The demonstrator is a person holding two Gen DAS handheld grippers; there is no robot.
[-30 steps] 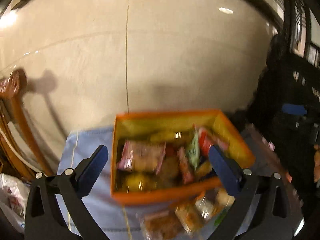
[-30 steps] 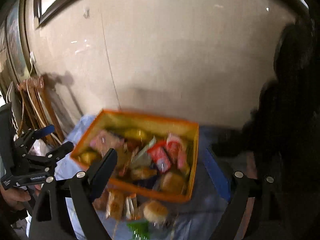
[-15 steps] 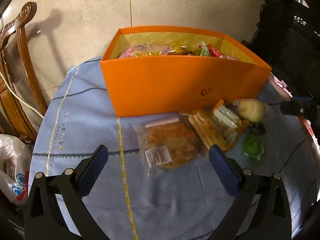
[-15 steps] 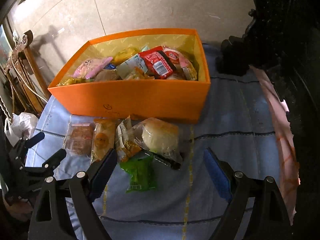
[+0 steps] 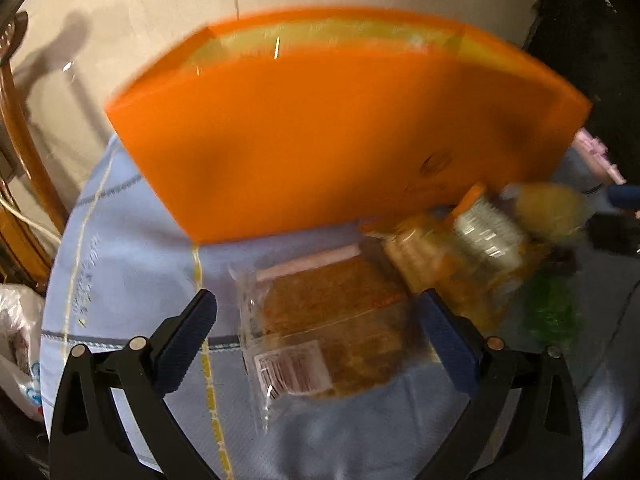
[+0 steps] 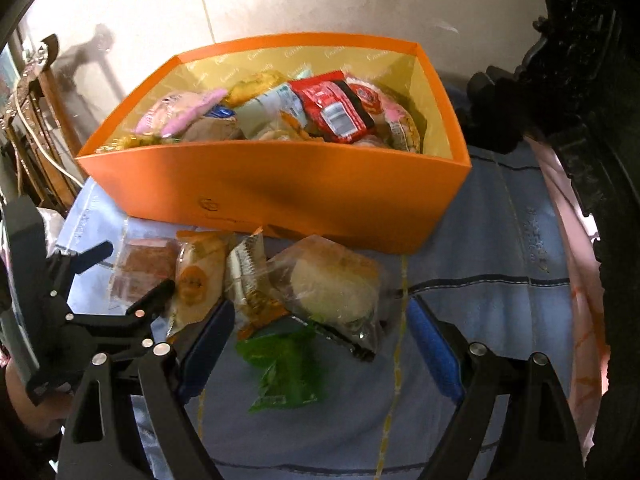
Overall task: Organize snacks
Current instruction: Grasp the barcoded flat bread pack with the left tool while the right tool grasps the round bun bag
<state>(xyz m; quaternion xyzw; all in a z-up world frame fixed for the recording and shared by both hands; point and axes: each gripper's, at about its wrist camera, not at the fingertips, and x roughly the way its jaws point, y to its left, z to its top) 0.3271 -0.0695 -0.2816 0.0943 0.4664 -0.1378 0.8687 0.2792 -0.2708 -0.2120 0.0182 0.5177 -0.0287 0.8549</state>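
Pale stone-tiled wall and a carved wooden chair frame a round table under a light blue cloth with yellow and dark stripes (image 6: pixel 500 240), and on it stands the orange cardboard box with a gold lining (image 6: pixel 280 192), already heaped with wrapped snacks. A second ago both wrist views looked down into that box from above; now both have sunk toward the cloth, so the left view sees only the box's near wall at twelve o'clock and the loose packets fill the foreground. That drop reads as the approach for the first picks. The left gripper (image 5: pixel 316 320) has its blue-padded jaws spread wide, empty, straddling the clear packet of brown crumbly biscuit with a barcode label (image 5: pixel 320 332) that lies flat on the cloth. The right gripper (image 6: pixel 320 332) is likewise spread and holds nothing; between its jaws lie the clear bag holding a pale round bun (image 6: pixel 332 284) and, nearer the camera at six o'clock, the green crinkled wrapper (image 6: pixel 284 372). At nine to ten o'clock of the bun sit the silver-and-orange foil packet (image 6: pixel 248 276) and the orange packet with a round cake (image 6: pixel 196 276), all touching or overlapping. None of these five is yet in the box, so sorting is barely begun; the slack overlapping film may drag a neighbour along.
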